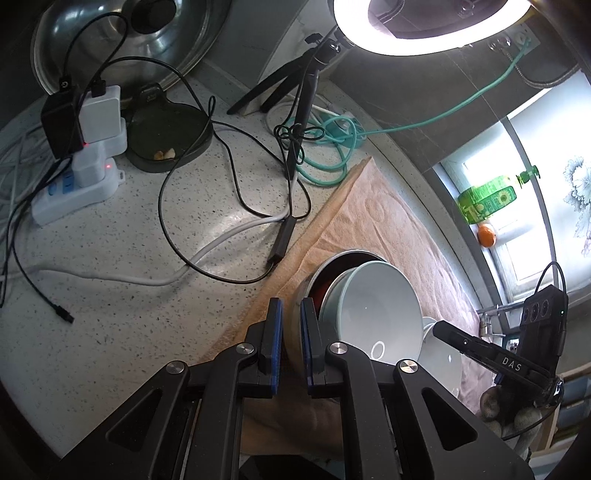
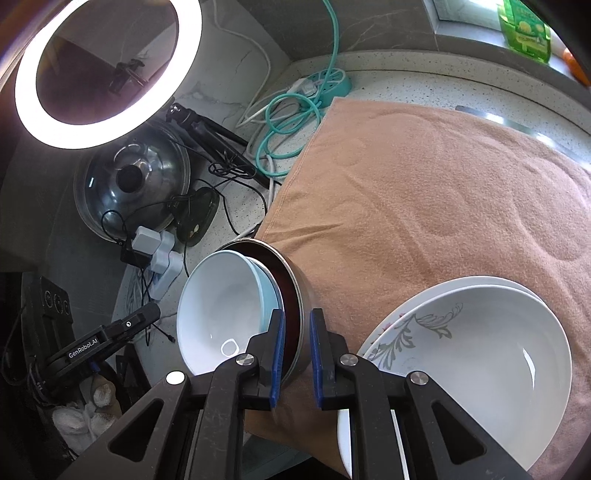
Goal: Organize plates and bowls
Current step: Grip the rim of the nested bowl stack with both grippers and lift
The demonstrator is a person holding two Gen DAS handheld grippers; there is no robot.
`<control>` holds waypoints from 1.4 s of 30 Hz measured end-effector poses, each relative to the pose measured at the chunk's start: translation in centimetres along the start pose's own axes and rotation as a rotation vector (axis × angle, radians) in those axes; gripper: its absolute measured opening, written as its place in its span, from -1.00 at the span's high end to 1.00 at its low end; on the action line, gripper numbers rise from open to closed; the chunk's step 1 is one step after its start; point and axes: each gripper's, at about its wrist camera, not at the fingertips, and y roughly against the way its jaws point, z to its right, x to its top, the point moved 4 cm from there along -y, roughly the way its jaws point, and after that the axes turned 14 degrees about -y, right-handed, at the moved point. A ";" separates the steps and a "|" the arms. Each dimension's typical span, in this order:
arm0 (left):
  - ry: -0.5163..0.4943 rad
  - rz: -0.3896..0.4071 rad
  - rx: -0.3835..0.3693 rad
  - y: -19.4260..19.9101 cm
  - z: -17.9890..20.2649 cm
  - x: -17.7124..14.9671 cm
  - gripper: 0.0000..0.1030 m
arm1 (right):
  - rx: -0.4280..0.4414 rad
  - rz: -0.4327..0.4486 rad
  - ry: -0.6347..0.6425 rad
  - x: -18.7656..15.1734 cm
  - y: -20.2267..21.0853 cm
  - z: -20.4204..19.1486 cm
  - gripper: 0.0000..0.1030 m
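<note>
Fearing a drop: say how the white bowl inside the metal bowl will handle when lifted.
The white bowl sits tilted, unheld, in the metal bowl, so it may slide out. Its glossy glaze looks slippery; probably ceramic, so breakable.

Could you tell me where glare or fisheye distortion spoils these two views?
Left wrist view: the ring light blows out to pure white at the top, and the window is overexposed; straight edges bow near the rim. Right wrist view: the same ring light glares at upper left, with its reflection in the white bowl.
</note>
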 end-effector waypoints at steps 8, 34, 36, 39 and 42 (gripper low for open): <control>-0.062 -0.038 -0.018 -1.4 0.5 -0.1 0.85 | -0.020 0.010 -0.030 -0.5 -0.6 0.6 0.76; -0.131 -0.105 -0.037 -3.8 0.9 -0.3 0.85 | -0.072 0.005 -0.026 -1.3 -2.9 0.2 0.76; -0.135 -0.107 -0.038 -3.9 0.9 -0.3 0.84 | -0.075 0.002 -0.024 -1.3 -3.1 0.1 0.76; -0.135 -0.109 -0.038 -4.0 0.8 -0.2 0.84 | -0.078 0.003 -0.024 -1.3 -3.2 0.0 0.76; -0.137 -0.111 -0.039 -4.2 0.8 -0.1 0.84 | -0.076 0.004 -0.027 -1.3 -3.2 -0.1 0.77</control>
